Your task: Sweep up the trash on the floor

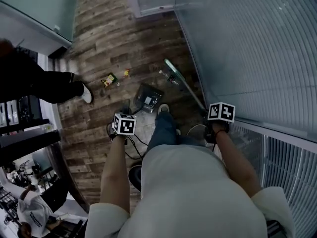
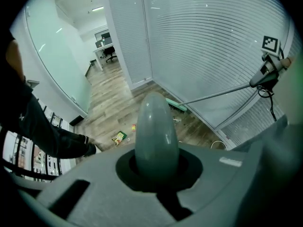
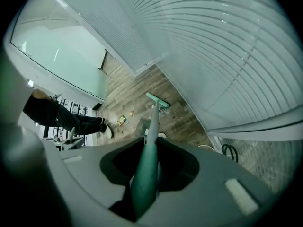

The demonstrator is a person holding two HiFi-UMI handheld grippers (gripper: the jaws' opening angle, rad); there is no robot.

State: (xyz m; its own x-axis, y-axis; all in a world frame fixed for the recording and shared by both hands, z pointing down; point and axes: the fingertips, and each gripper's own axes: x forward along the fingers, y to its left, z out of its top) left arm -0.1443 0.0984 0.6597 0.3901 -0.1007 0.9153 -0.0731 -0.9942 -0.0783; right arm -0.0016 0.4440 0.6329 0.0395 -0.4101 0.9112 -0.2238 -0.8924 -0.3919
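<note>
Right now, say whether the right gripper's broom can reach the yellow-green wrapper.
Probably yes: right gripper is shut on the broom; only floor and an orange scrap separate its head from the wrapper.

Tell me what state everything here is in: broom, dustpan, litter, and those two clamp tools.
Green long-handled broom: head on the wooden floor, handle gripped.
Grey plastic dustpan: resting on the floor, handle gripped.
Yellow-green wrapper: lying on the floor, unswept.
Small orange scrap: lying on the floor, unswept.
Left gripper: shut on the dustpan's handle.
Right gripper: shut on the broom's handle.
</note>
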